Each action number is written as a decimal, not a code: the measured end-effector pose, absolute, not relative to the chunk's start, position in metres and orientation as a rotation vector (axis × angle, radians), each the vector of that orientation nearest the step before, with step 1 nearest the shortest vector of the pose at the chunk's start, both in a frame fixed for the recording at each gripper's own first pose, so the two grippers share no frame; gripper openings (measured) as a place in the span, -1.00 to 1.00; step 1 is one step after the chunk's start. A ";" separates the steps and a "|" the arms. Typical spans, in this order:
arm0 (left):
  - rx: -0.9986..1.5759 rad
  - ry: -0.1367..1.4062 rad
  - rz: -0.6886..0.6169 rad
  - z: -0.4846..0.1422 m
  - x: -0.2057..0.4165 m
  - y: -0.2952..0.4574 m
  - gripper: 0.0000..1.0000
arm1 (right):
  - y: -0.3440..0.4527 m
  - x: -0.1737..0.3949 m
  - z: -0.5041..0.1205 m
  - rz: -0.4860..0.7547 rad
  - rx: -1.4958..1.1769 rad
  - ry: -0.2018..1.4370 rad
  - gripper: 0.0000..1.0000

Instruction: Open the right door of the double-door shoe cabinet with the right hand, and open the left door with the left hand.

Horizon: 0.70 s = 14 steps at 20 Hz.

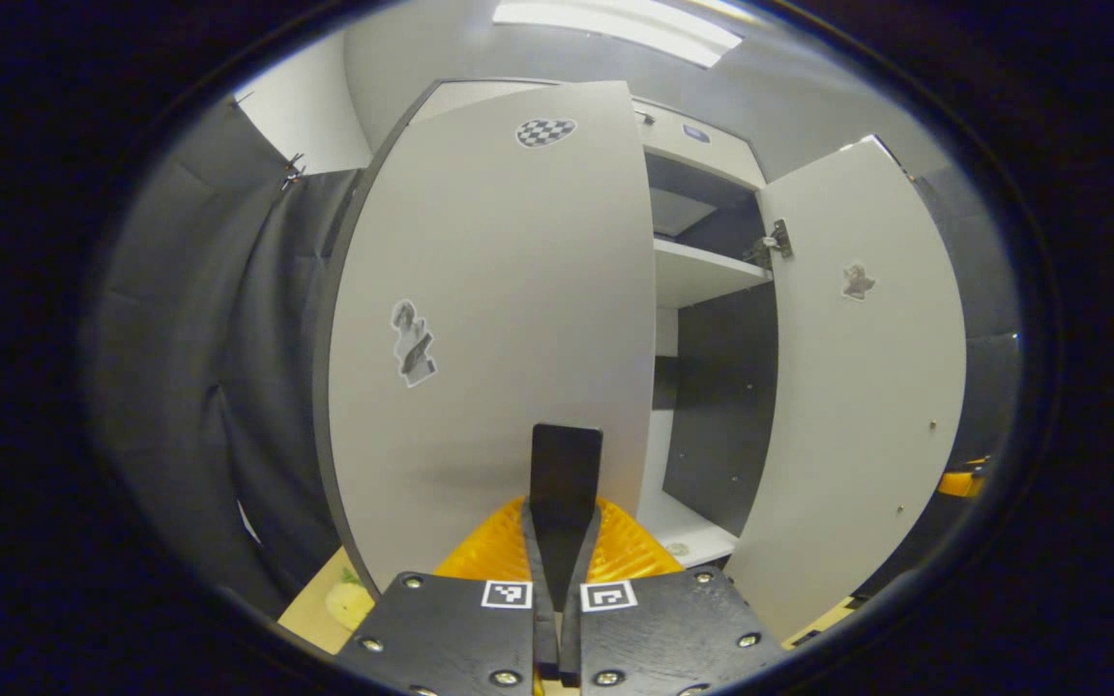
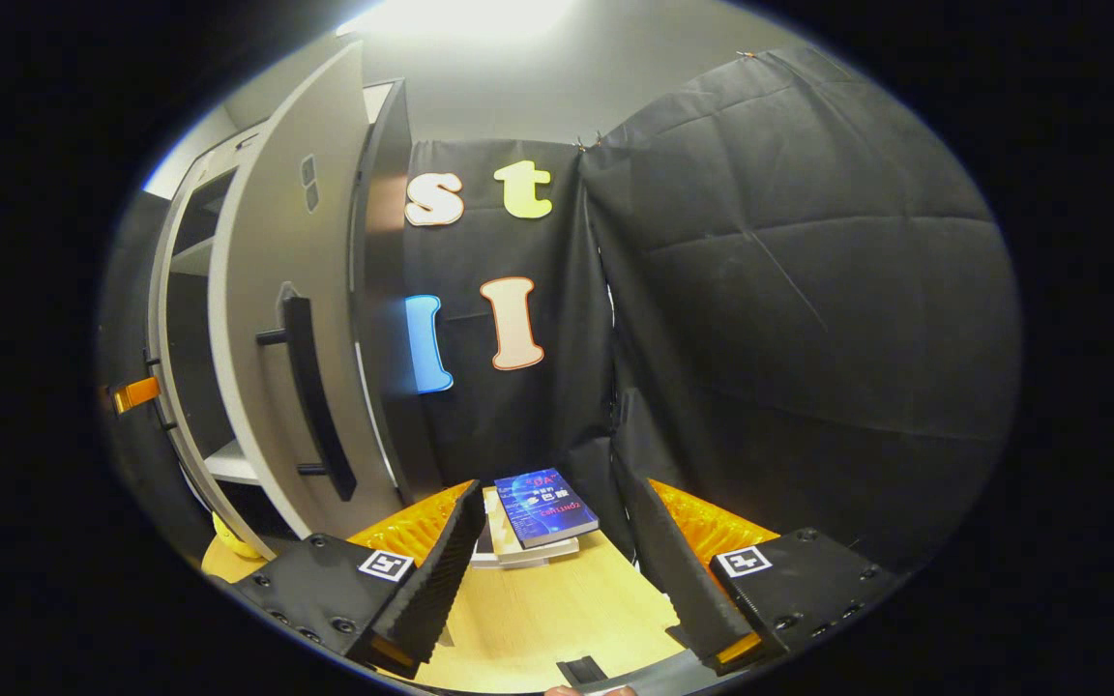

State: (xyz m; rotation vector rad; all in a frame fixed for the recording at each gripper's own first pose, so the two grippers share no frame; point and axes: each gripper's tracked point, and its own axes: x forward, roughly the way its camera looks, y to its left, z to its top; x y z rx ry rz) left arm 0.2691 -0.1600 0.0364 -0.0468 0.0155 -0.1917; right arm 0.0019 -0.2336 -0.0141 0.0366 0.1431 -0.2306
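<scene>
Two flat fingers of the left gripper (image 1: 565, 503) are pressed together, nothing between them, their dark tip standing before the smooth grey panel of the left door (image 1: 489, 319), which is swung partly open and bears small stickers. Beyond its edge the shoe cabinet (image 1: 712, 280) shows a pale shelf and dark inner walls, with the right door (image 1: 862, 387) swung wide on a metal hinge. In the right gripper view, the right gripper (image 2: 552, 551) has its ribbed fingers spread apart, grasping nothing, above a pale wooden worktop (image 2: 557, 609) where a glossy blue book (image 2: 545, 505) tops a small stack. That door's long dark bar handle (image 2: 310, 396) stands well off to the side.
</scene>
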 end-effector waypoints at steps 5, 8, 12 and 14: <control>-0.052 0.004 -0.211 0.039 0.265 -0.160 -0.93 | -0.215 -0.016 -0.020 -0.224 0.030 0.135 0.96; -0.052 -0.001 -0.216 0.040 0.263 -0.159 -0.93 | -0.203 -0.021 -0.019 -0.213 0.039 0.129 0.96; -0.046 -0.005 -0.207 0.041 0.262 -0.155 -0.93 | -0.193 -0.026 -0.015 -0.203 0.042 0.113 0.96; -0.042 -0.008 -0.199 0.041 0.262 -0.153 -0.93 | -0.188 -0.028 -0.014 -0.196 0.047 0.105 0.96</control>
